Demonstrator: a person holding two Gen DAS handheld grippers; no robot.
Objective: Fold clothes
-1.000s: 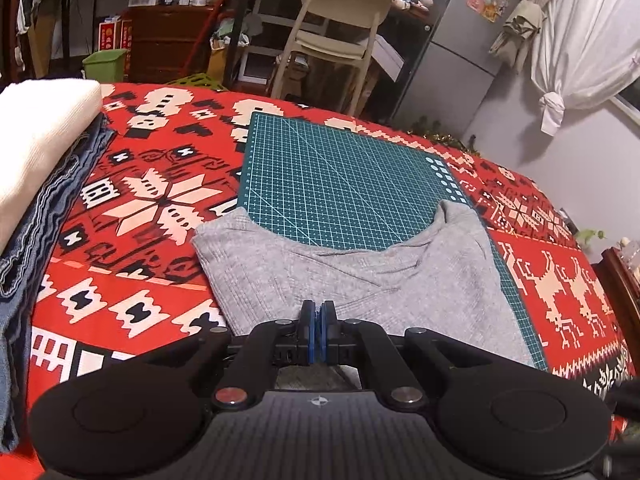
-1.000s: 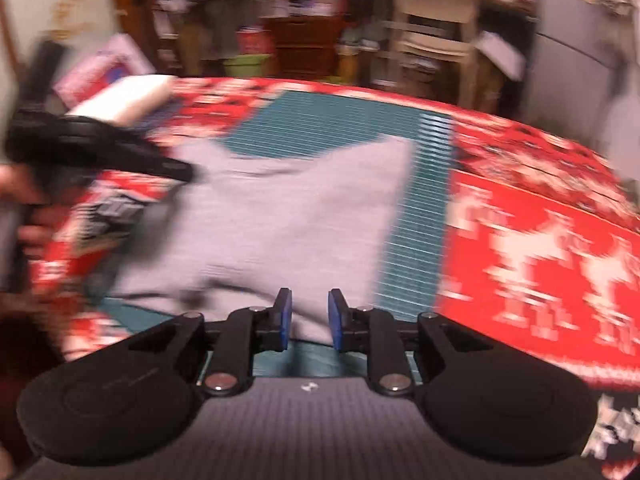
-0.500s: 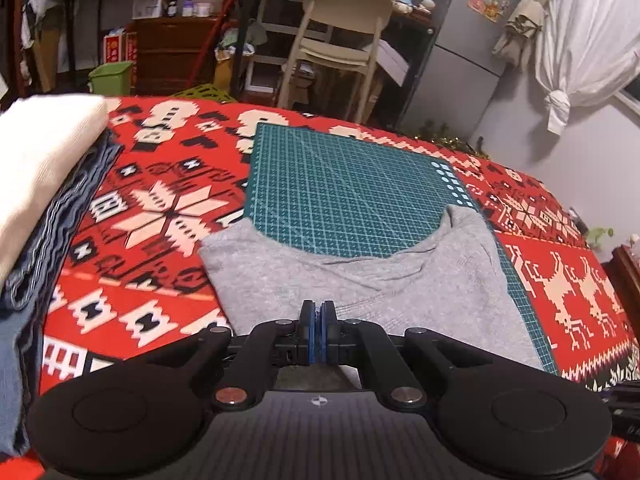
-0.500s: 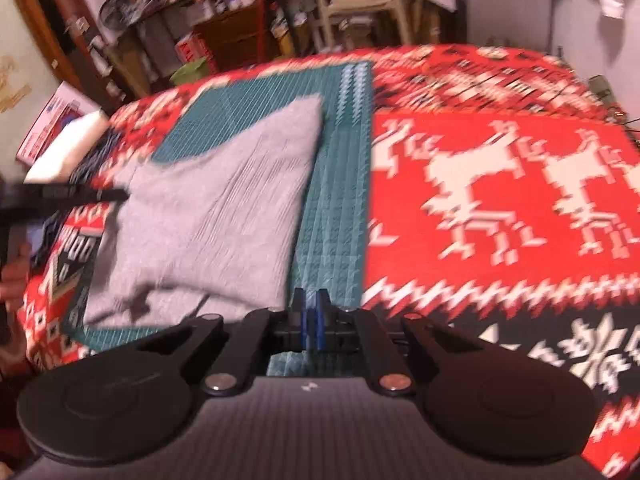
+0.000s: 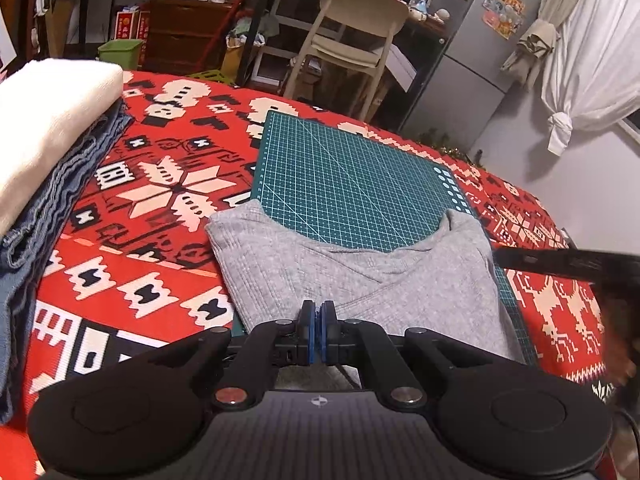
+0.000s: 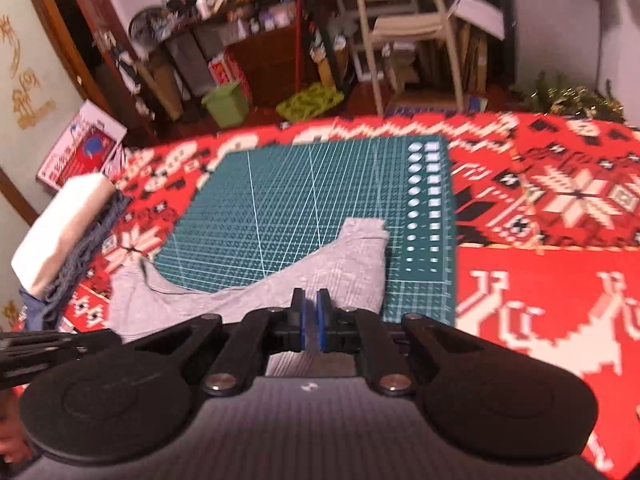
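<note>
A grey ribbed garment [image 5: 360, 280] lies partly on a green cutting mat [image 5: 352, 184], its two upper corners pointing away from me. My left gripper [image 5: 318, 320] is shut at its near edge, and creases in the cloth run in to the fingertips. In the right wrist view the same grey garment [image 6: 320, 276] lies on the cutting mat [image 6: 288, 208]. My right gripper [image 6: 311, 316] is pinched on the near edge, with a thin gap between the pads. This view is blurred. The right gripper also shows as a dark bar [image 5: 560, 264] at the left view's right edge.
A red patterned blanket [image 5: 140, 280] covers the bed. A folded white cloth [image 5: 44, 120] sits on folded denim [image 5: 52, 208] at the left. Beyond the bed are a chair [image 5: 352, 40], shelves and a fridge [image 5: 480, 40]. The other gripper's arm [image 6: 40, 348] crosses the right view's left edge.
My right gripper went from open to closed on the garment's near edge and swung to face the mat. The left gripper stayed shut and shifted only slightly.
</note>
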